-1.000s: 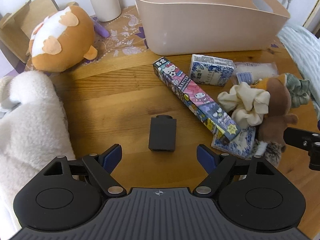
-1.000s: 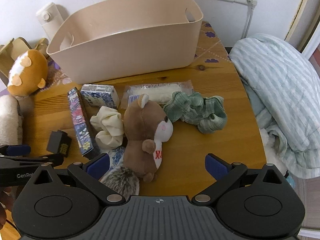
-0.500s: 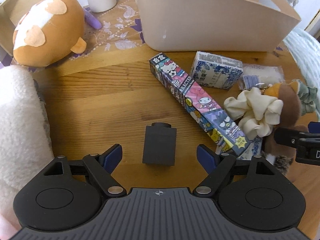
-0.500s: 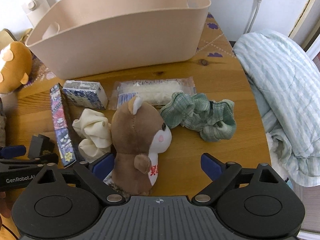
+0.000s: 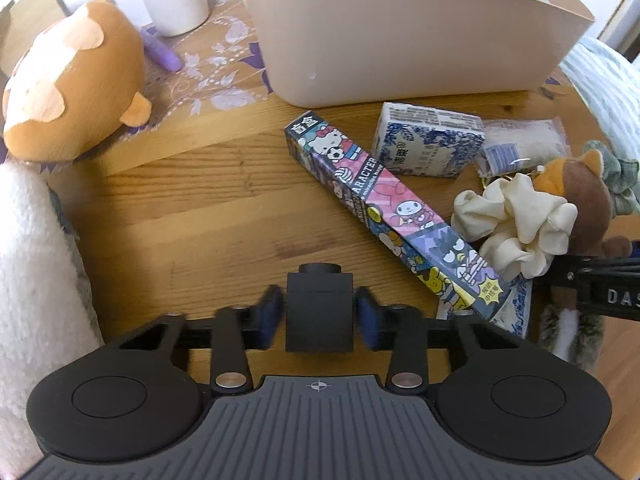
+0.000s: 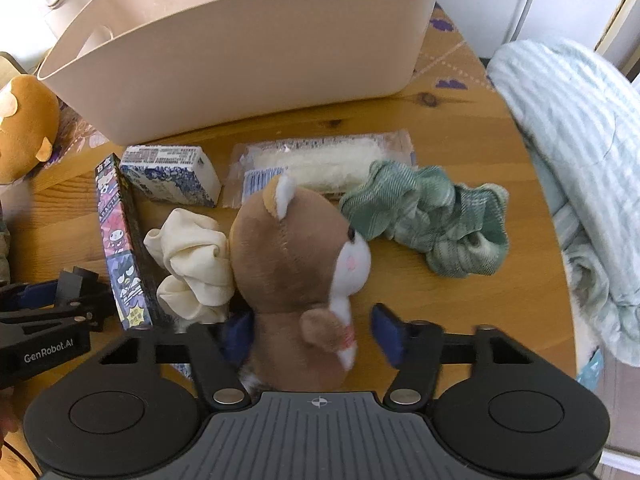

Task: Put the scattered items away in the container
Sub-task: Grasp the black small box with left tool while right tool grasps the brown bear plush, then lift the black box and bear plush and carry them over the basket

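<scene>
Beige plastic, wide open and showing nothing inside from either view: the bin [image 5: 400,40] stands at the far edge of the table [image 5: 180,216], so nothing has visibly been tidied yet. Two pickups are under way at once. Near the left camera, the left gripper [image 5: 319,316] is closing around the small black block [image 5: 319,316]; the blue pads [image 5: 269,314] sit right at its sides, though a sliver of gap seems to remain, so call it bracketed and not yet pinched. Over on the right, the right gripper [image 6: 316,334] is closing on the brown plush [image 6: 296,280], which stands between the pads; the left pad is tucked against its body, the right pad is apart from it. Everything else waits on the wood: the cartoon box [image 5: 384,216] lying diagonally, the blue-and-white carton [image 5: 428,146] just beyond it near the bin, the cream scrunchie [image 6: 192,268] touching the plush, the green scrunchie [image 6: 432,224] to the right, and the clear packet [image 6: 320,164] near the bin wall. A flat patterned card [image 5: 520,312] pokes out under the cartoon box. The orange plush [image 5: 72,84] sits far left on a patterned cloth; whether it counts as clutter I can't say. Still very early in the job by my reckoning: two grips to finish, two lifts and drops, then at least five more items.
</scene>
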`<control>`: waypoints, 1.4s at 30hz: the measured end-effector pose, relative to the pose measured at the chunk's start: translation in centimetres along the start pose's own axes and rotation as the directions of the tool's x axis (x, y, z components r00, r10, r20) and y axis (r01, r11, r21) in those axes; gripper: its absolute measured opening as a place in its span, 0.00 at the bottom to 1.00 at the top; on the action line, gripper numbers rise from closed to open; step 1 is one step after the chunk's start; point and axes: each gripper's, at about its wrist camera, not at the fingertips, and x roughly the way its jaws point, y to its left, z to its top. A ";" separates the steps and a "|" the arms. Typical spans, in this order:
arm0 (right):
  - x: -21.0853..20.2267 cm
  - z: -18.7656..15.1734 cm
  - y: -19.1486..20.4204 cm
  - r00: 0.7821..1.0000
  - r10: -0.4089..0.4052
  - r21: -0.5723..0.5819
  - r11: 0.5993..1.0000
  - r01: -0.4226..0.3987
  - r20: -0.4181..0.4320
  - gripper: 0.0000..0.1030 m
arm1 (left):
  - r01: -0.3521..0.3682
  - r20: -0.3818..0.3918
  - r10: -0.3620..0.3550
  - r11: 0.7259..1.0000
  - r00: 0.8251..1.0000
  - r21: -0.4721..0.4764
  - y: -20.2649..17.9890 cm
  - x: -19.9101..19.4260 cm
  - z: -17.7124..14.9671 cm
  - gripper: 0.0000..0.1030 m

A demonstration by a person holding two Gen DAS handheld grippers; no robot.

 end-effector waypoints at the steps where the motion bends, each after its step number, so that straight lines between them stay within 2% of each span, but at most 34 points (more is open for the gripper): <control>1: 0.1 0.0 -0.1 1.000 0.006 0.005 1.000 -0.006 -0.004 0.50 | -0.003 -0.007 0.003 1.000 1.000 0.000 -0.1 0.0 0.0 0.31; 3: -0.1 -0.2 -0.2 1.000 0.013 0.013 1.000 -0.013 0.002 0.45 | -0.004 -0.009 0.004 1.000 1.000 0.000 -0.2 0.1 -0.1 0.31; 6: -0.3 -0.4 -0.7 1.000 0.014 0.024 1.000 -0.014 0.006 0.44 | -0.006 -0.009 0.006 1.000 1.000 -0.007 -0.4 0.0 -0.5 0.31; 12: -1.6 -1.0 -1.5 0.998 0.049 0.054 0.997 -0.050 0.028 0.43 | -0.004 0.012 0.004 1.000 1.000 -0.026 -1.0 -1.3 -1.2 0.31; 18: -3.9 -1.8 -1.9 0.994 0.075 0.013 0.997 -0.076 0.078 0.43 | -0.031 0.051 0.033 0.999 0.998 -0.030 -2.0 -3.2 -1.8 0.31; 24: -7.1 -2.7 -2.6 0.986 0.098 0.001 0.995 -0.099 0.134 0.43 | -0.013 0.091 0.018 0.998 0.996 -0.057 -1.8 -6.3 -2.3 0.31; 32: -12.0 -3.9 -4.3 0.964 0.130 -0.018 0.991 -0.129 0.231 0.43 | 0.014 0.154 -0.002 0.997 0.988 -0.077 -2.7 -11.3 -2.8 0.31; 42: -17.5 -4.2 -5.2 0.927 0.170 -0.092 0.985 -0.147 0.334 0.43 | 0.002 0.278 0.016 0.998 0.961 -0.065 -3.5 -16.3 -0.9 0.31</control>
